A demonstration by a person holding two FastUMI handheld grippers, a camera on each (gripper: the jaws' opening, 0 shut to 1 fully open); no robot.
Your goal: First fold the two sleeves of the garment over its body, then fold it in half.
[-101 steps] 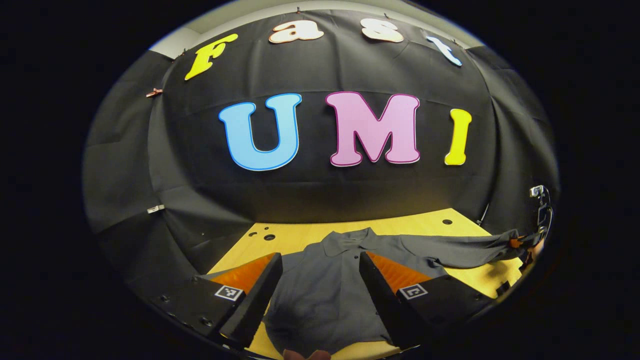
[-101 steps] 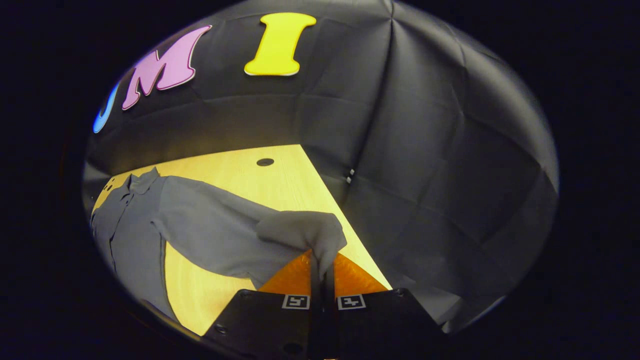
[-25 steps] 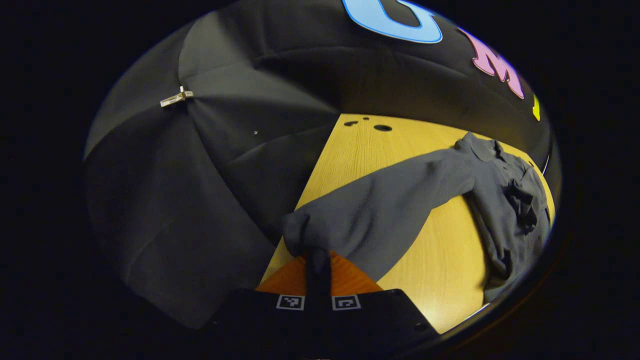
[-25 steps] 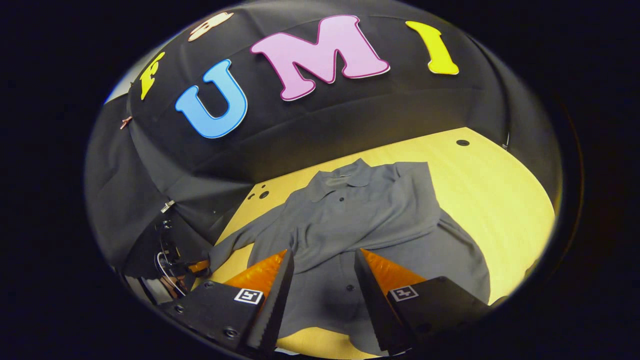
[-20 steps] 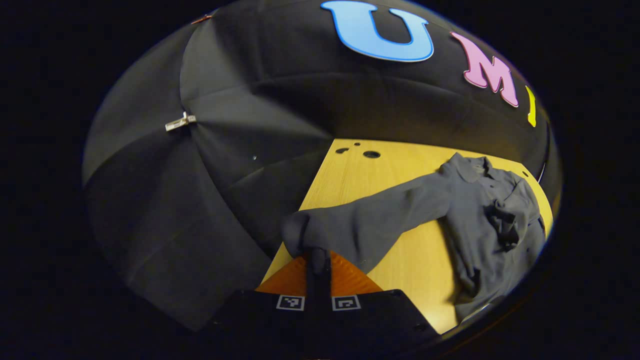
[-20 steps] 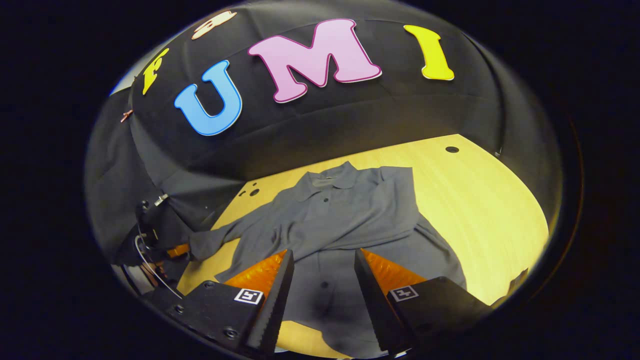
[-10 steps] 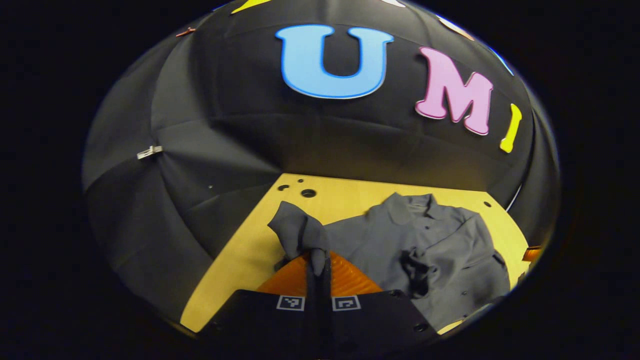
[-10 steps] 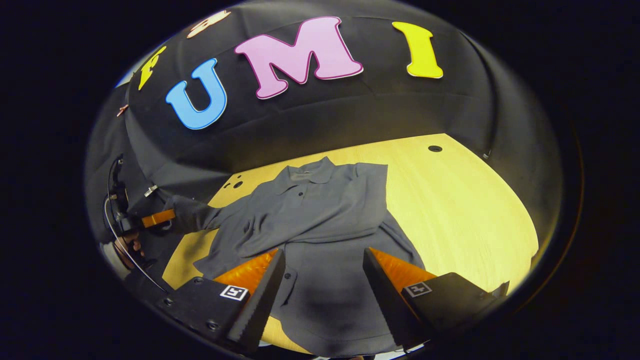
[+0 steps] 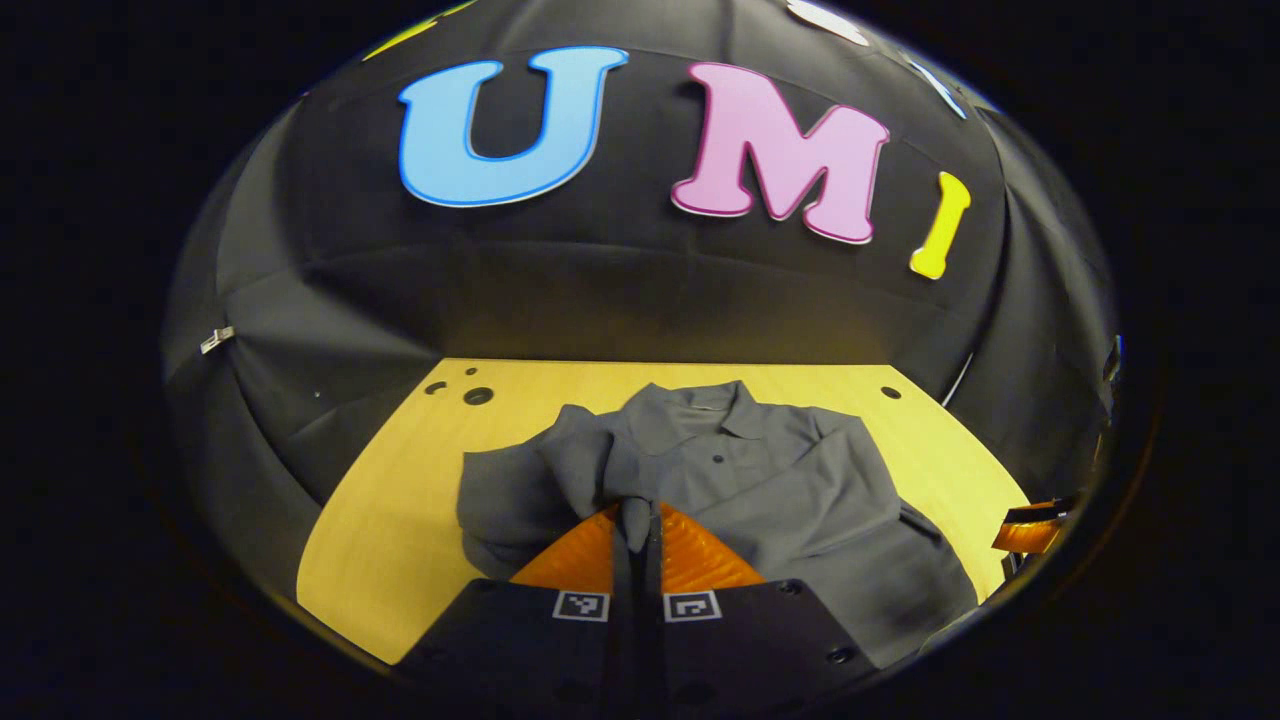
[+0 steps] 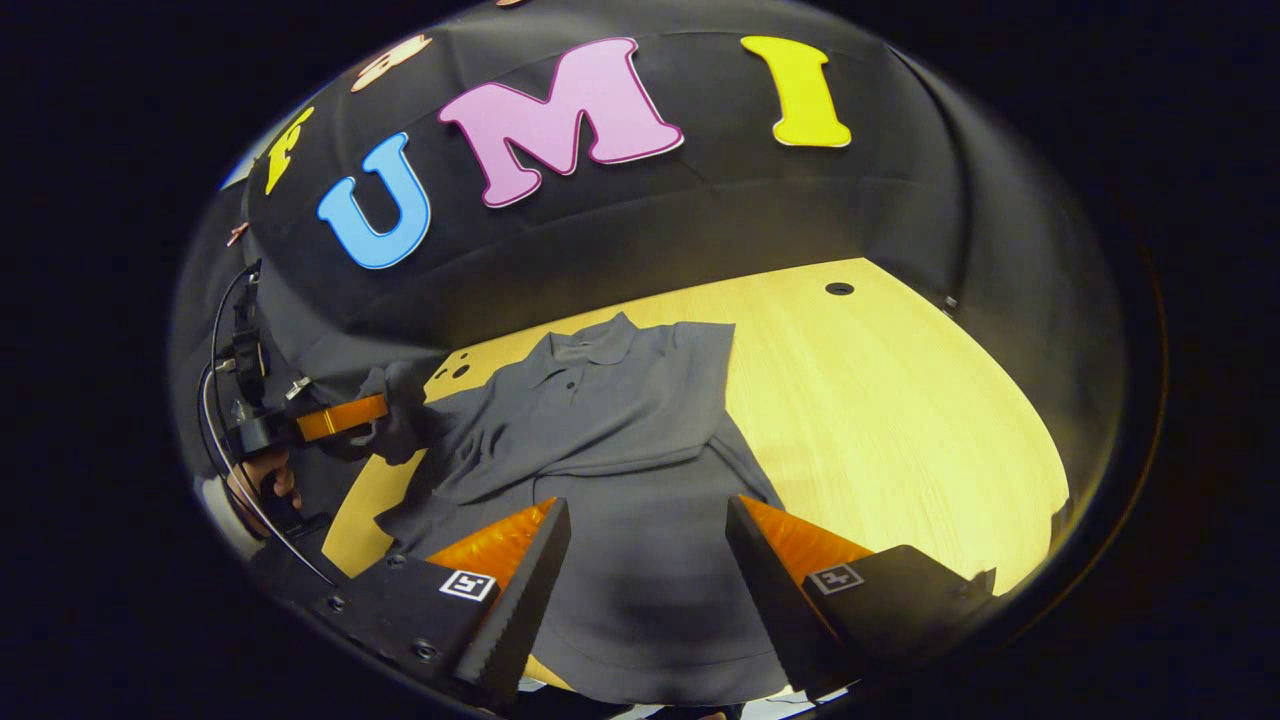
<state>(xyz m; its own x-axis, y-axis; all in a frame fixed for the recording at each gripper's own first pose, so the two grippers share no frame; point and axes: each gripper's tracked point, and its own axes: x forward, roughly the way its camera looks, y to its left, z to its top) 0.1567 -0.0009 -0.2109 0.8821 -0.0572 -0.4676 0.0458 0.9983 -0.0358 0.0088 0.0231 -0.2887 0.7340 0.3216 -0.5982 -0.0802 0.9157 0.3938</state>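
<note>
One sleeve done: the right sleeve (image 10: 640, 405) lies across the garment (image 10: 640, 560), which sits mid-table (image 10: 900, 400).
Step in hand: left gripper (image 9: 637, 520), clamped on the left sleeve (image 9: 585, 460), carries it over the body.
Next move: likely lay it flat and release.
Right gripper (image 10: 648, 560): fingers apart, above the hem.
Room: bare wood right; near edge close.

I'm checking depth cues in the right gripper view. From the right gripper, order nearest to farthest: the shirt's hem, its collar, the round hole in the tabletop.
1. Grey shirt's hem: between the right gripper jaws, nearest.
2. Shirt's collar: ahead, slightly left.
3. Round dark hole in the wooden tabletop: far right corner.
</note>
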